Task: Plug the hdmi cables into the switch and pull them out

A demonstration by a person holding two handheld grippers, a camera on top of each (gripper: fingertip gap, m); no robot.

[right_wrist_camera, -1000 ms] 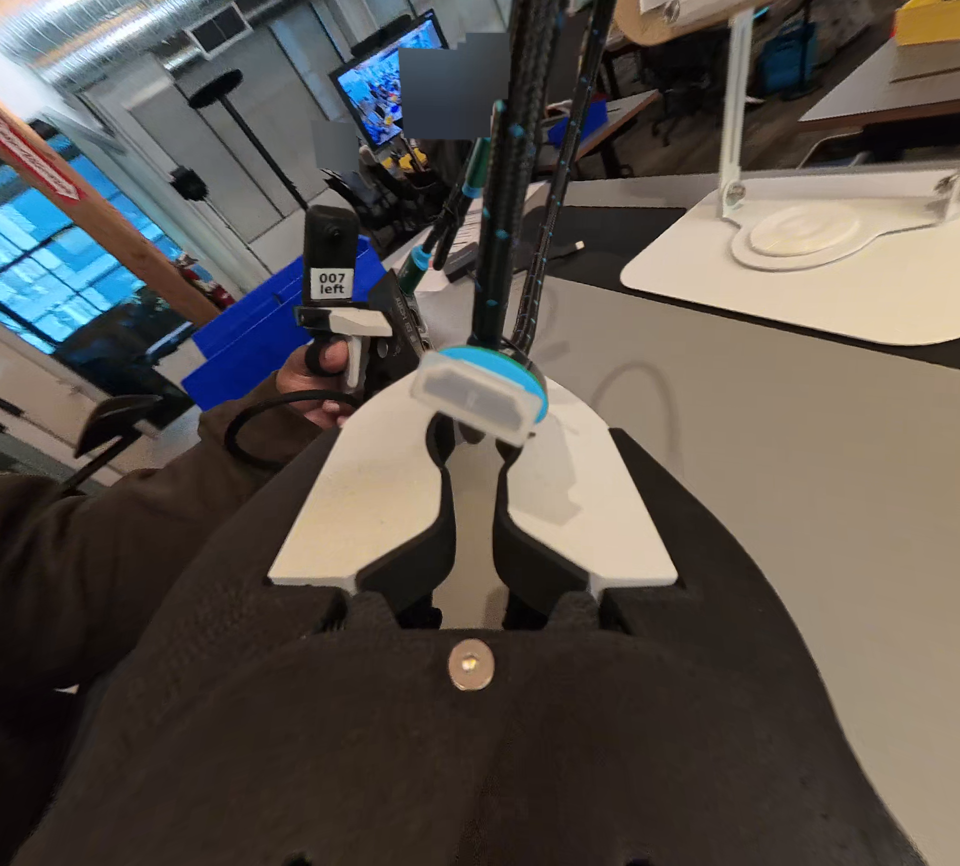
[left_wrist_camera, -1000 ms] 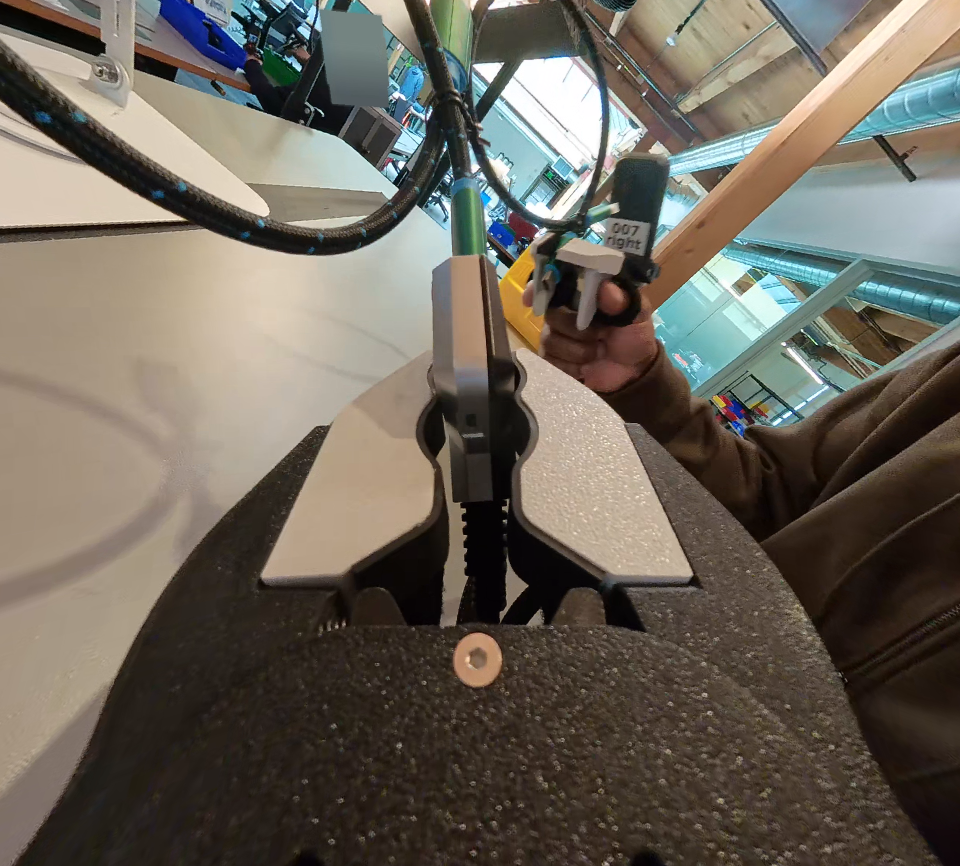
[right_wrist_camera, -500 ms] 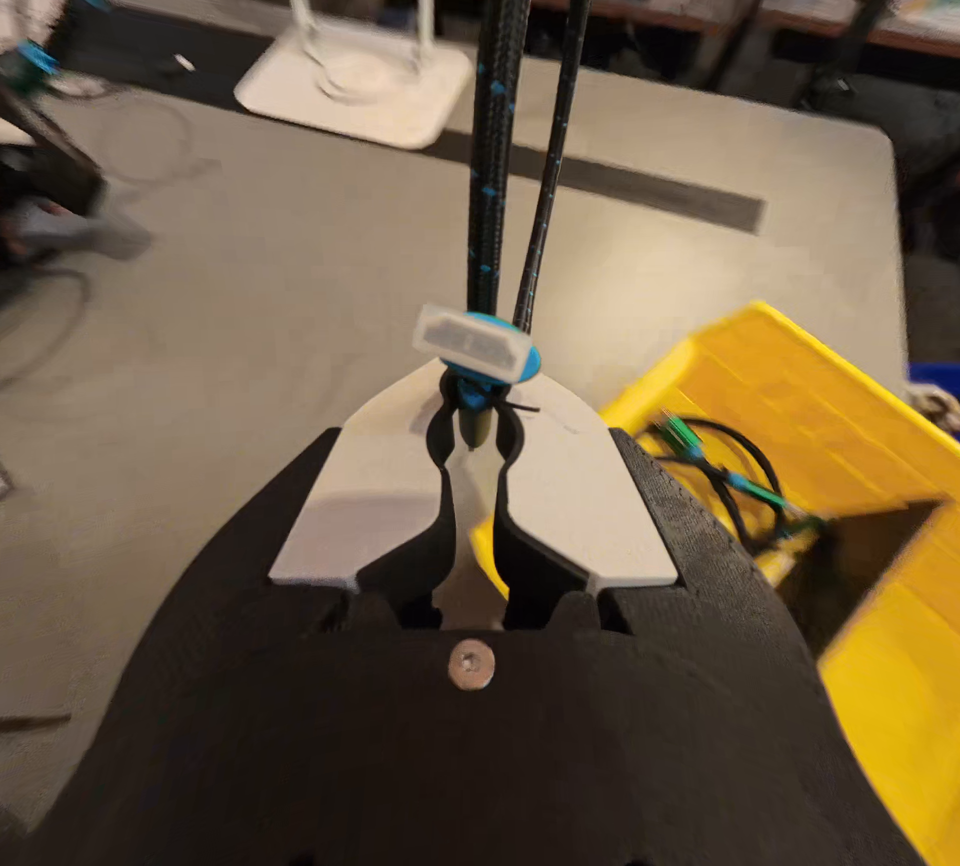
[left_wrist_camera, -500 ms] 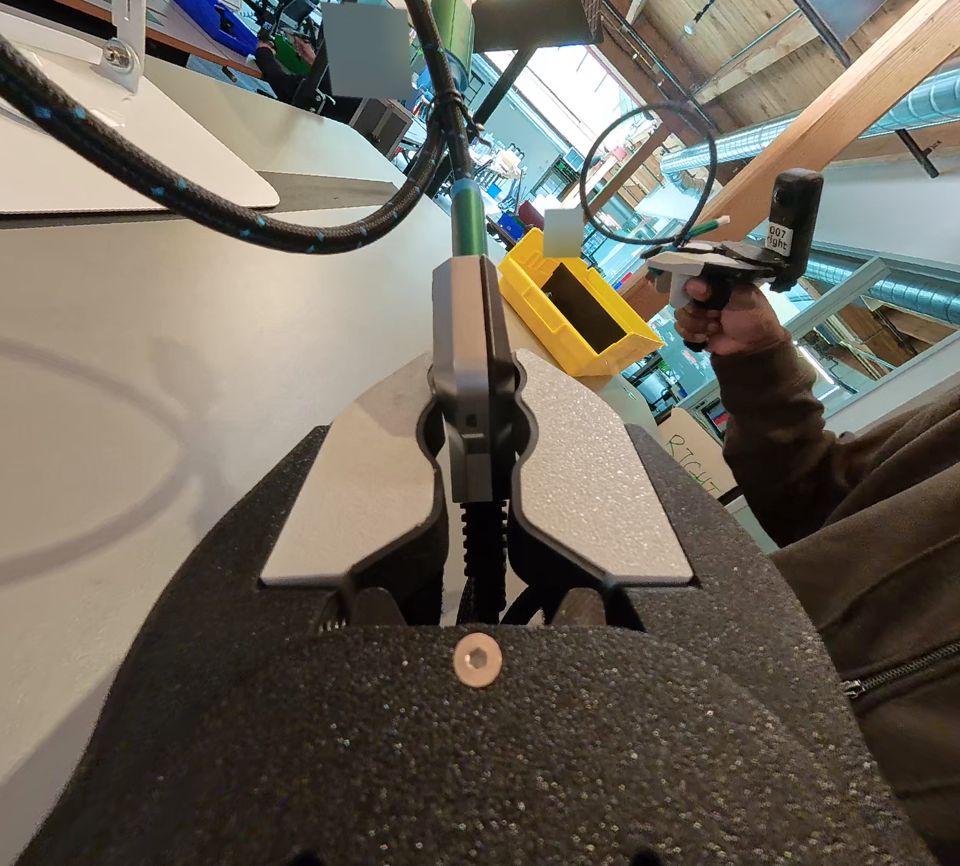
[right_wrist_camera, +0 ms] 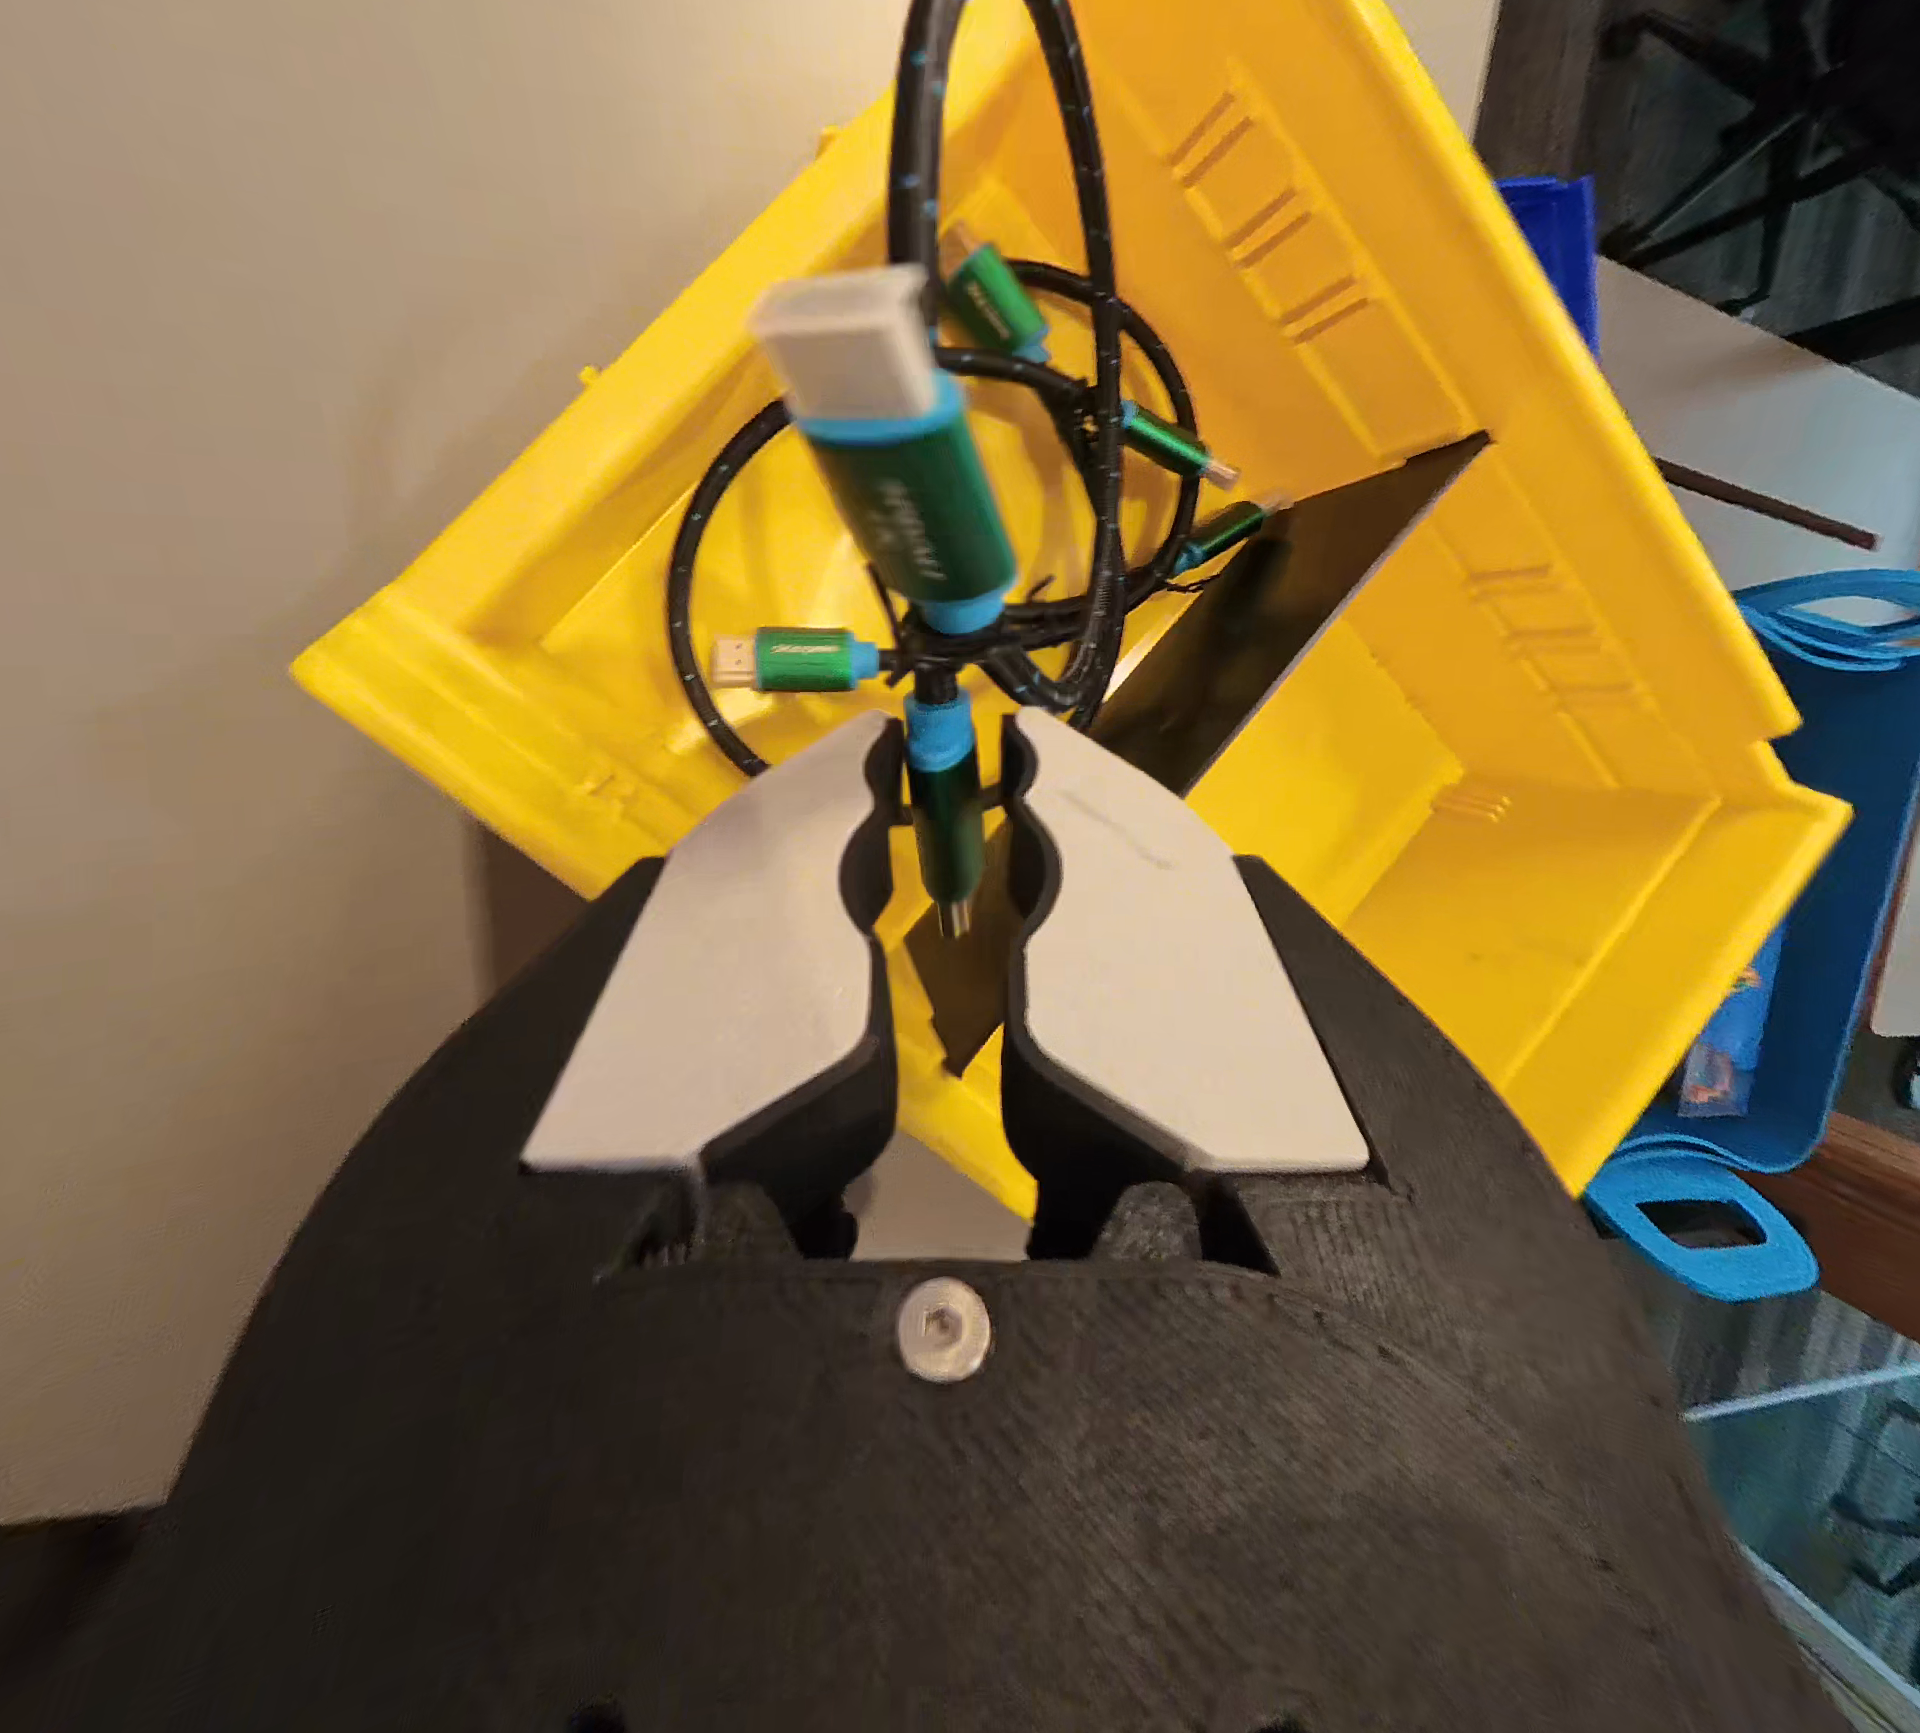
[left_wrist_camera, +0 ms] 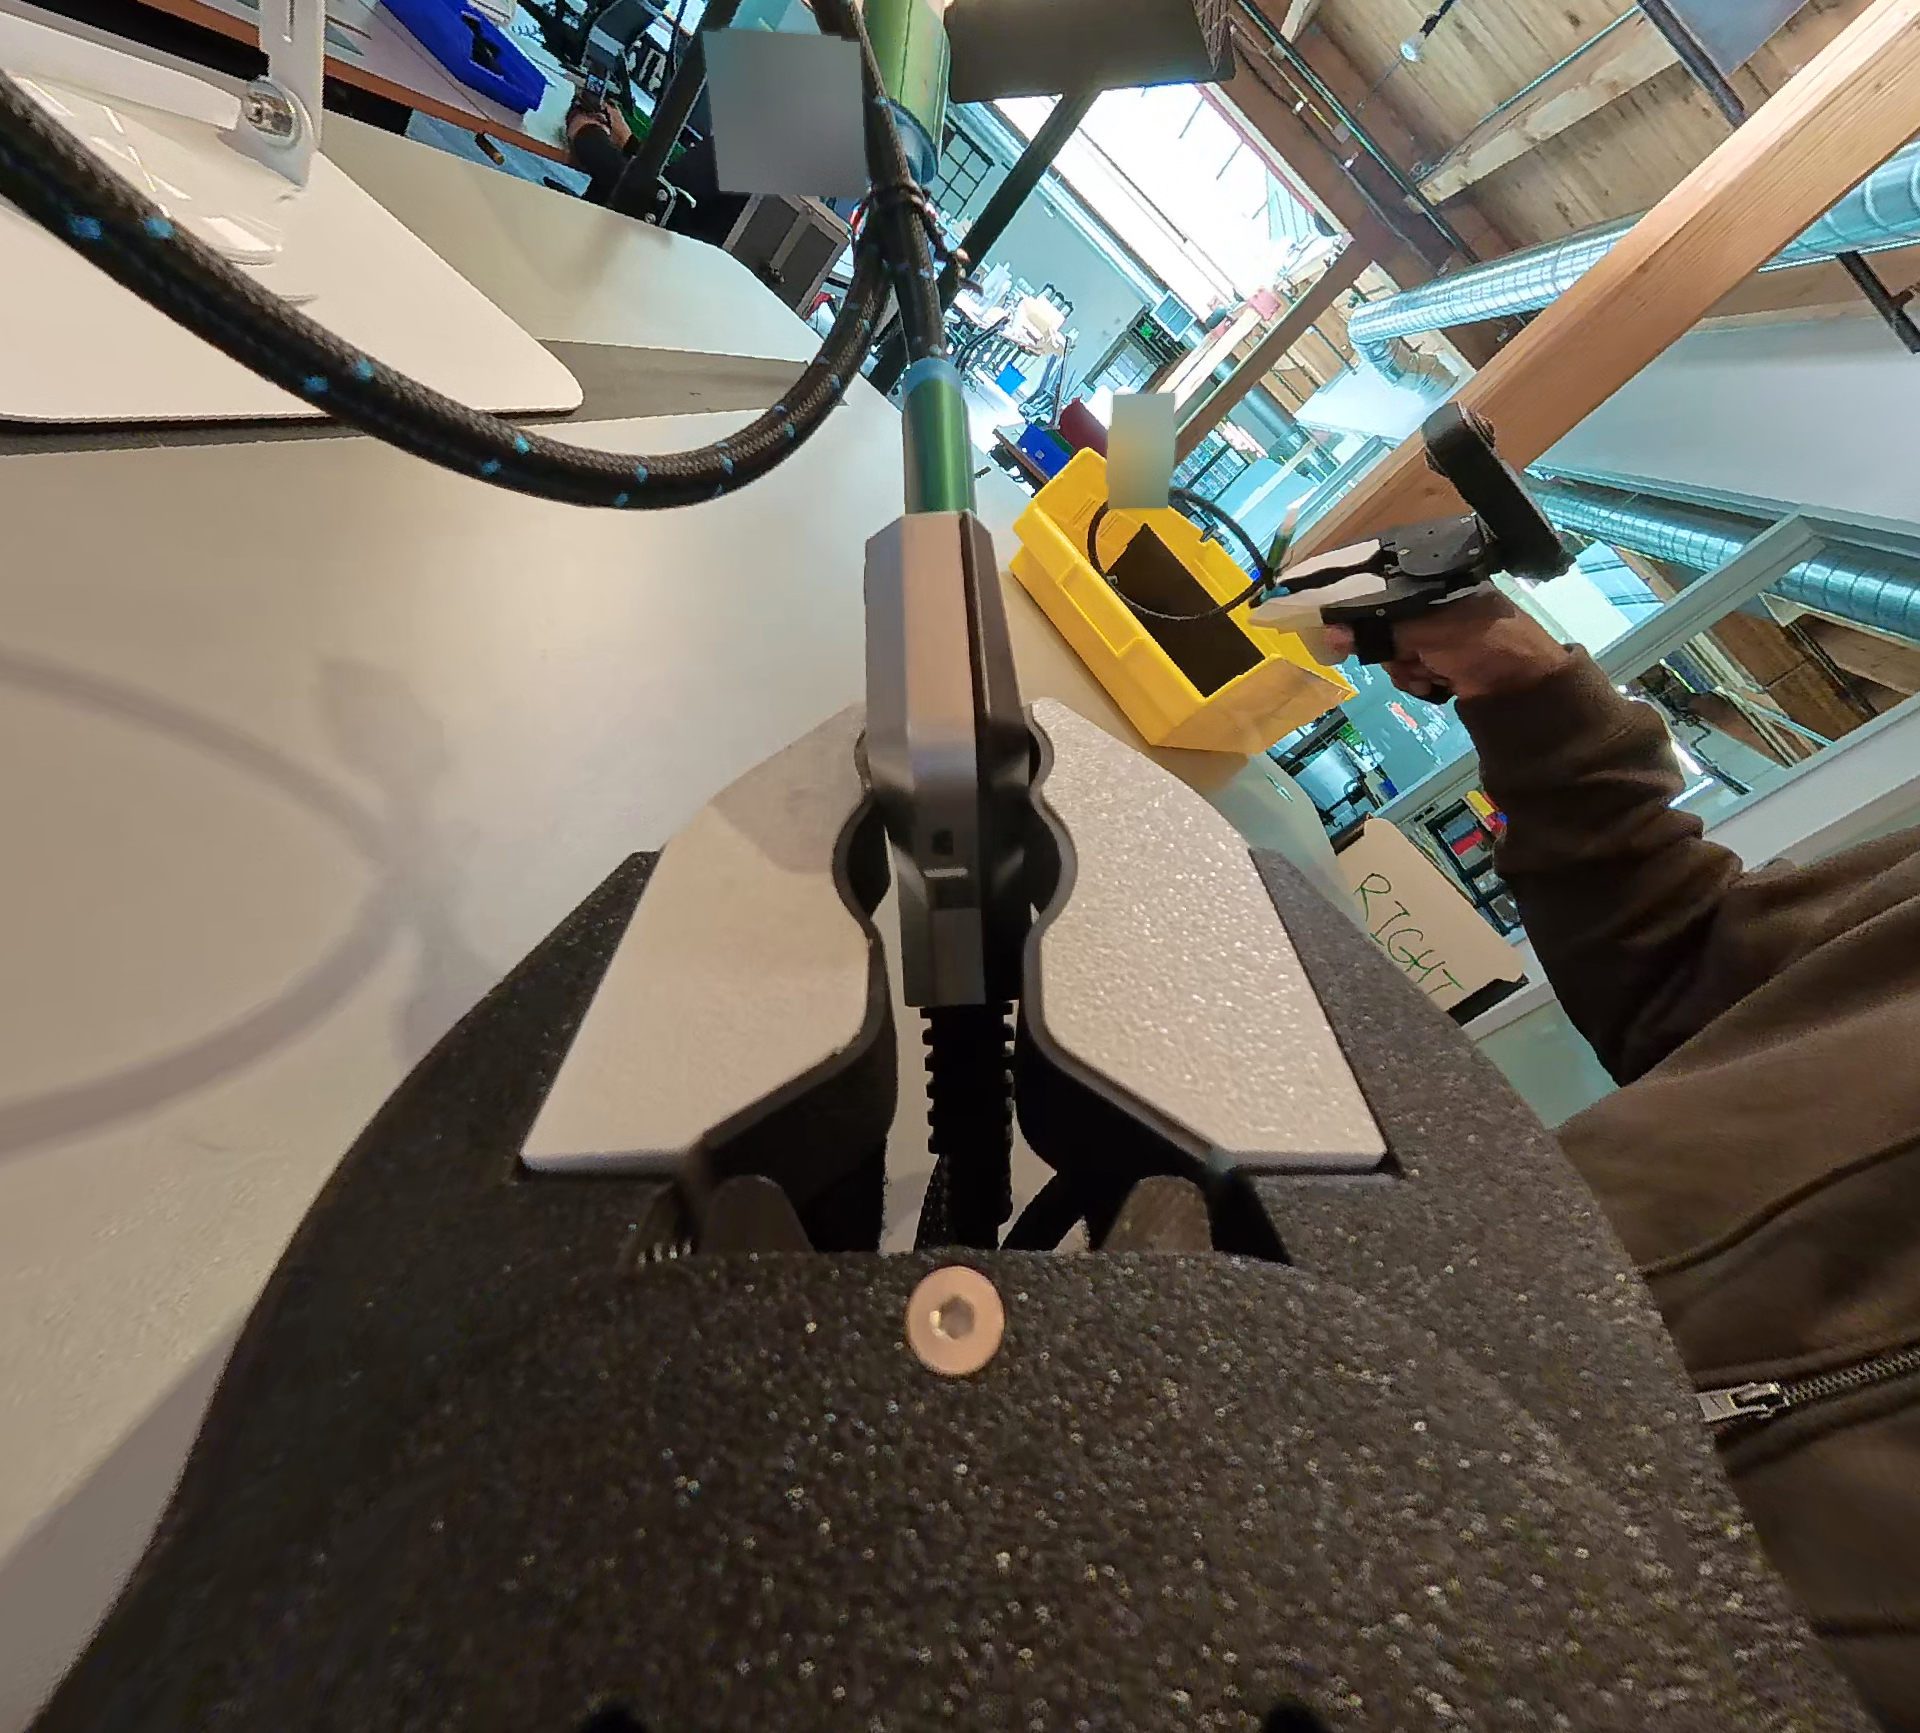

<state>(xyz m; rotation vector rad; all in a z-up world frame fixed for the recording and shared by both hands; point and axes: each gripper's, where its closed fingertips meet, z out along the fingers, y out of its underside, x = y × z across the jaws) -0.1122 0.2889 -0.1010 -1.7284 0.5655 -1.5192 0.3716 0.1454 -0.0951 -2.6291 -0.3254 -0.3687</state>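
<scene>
The left tool [left_wrist_camera: 940,733] is closed on a flat grey adapter body [left_wrist_camera: 920,623], which is clamped edge-on between the two fingers. A green connector [left_wrist_camera: 937,457] is seated in the far end of the adapter. A black braided cable [left_wrist_camera: 343,379] with blue flecks is looped from it above the pale table [left_wrist_camera: 416,644]. A white stand base [left_wrist_camera: 312,312] rests on the table to the far left.

Further right, a yellow bin [left_wrist_camera: 1101,603] stands at the table edge. The right tool [left_wrist_camera: 1299,608], gripped by a hand [left_wrist_camera: 1455,644], is held just beside the bin's rim with a cable loop hanging over the opening.

In the right wrist view, the right tool [right_wrist_camera: 948,738] is pointed down at the yellow bin [right_wrist_camera: 1455,540]. Its fingers stand slightly apart. A slim green connector [right_wrist_camera: 945,810] lies between them with a dark gap on each side, so it is not pressed. The attached cable coil [right_wrist_camera: 1091,229] and a larger capped connector [right_wrist_camera: 904,478] hang over the bin interior. Another coiled cable [right_wrist_camera: 717,478] already lies inside. Blue bags [right_wrist_camera: 1849,852] are visible to the far right.
</scene>
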